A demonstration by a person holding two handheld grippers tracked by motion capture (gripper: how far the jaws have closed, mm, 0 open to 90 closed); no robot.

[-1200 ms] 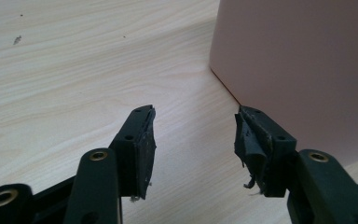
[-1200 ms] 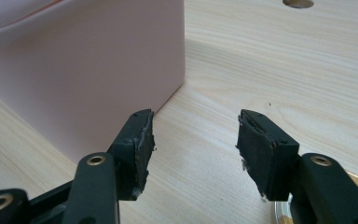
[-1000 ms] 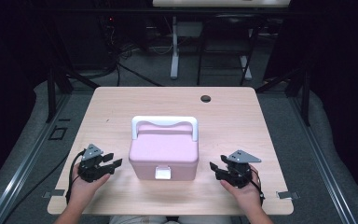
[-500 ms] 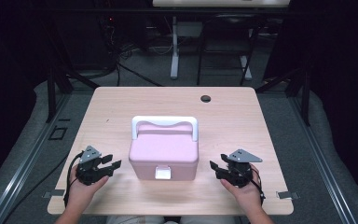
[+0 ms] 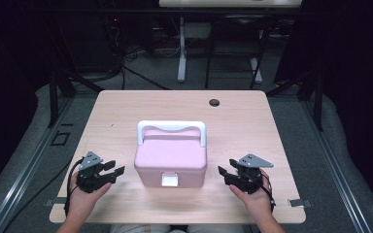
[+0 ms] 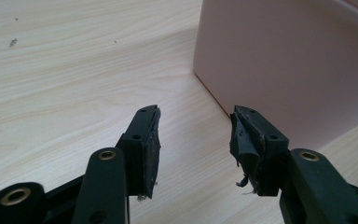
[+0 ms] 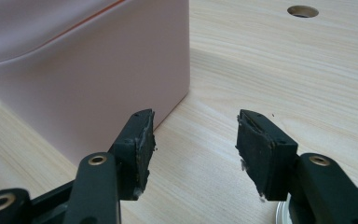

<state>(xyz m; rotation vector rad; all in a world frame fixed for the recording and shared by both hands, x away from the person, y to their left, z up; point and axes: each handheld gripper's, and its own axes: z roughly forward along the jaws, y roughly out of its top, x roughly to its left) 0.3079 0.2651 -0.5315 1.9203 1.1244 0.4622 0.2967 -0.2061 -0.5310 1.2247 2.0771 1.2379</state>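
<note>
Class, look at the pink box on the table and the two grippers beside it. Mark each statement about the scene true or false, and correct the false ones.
1. The pink plastic box with a white handle sits between the two grippers. True.
2. The left gripper grips the box. False: its jaws are open and hold nothing.
3. The box lid is shut. True.
4. The right gripper holds the handle. False: it rests open beside the box.
5. The light wooden table has a round hole near its far edge. True.
</note>
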